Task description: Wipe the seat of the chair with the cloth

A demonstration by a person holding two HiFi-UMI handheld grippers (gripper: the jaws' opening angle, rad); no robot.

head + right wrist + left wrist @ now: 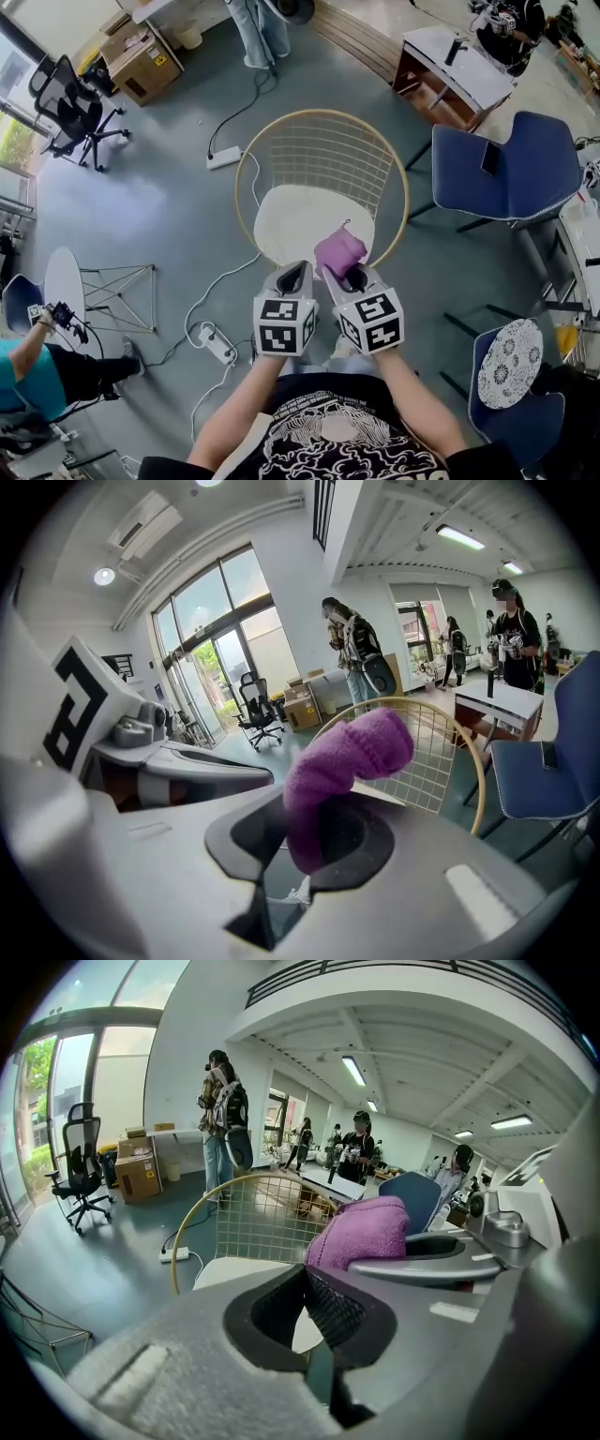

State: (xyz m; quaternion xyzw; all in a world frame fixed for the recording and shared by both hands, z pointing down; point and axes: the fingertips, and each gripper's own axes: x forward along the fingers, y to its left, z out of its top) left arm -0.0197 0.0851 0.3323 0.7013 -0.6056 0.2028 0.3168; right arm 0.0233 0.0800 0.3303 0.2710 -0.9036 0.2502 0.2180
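Observation:
The chair has a gold wire back and a white seat cushion. It stands just in front of me. My right gripper is shut on a purple cloth, which sticks up from its jaws over the seat's near right edge. In the right gripper view the cloth bulges out above the gripper, in front of the wire back. My left gripper is close beside it, at the seat's front edge. Its jaws are shut on nothing. The left gripper view shows the cloth to its right.
A blue chair stands to the right and a desk is beyond it. Power strips and cables lie on the grey floor to the left. A wire side table, an office chair, boxes and several people surround the area.

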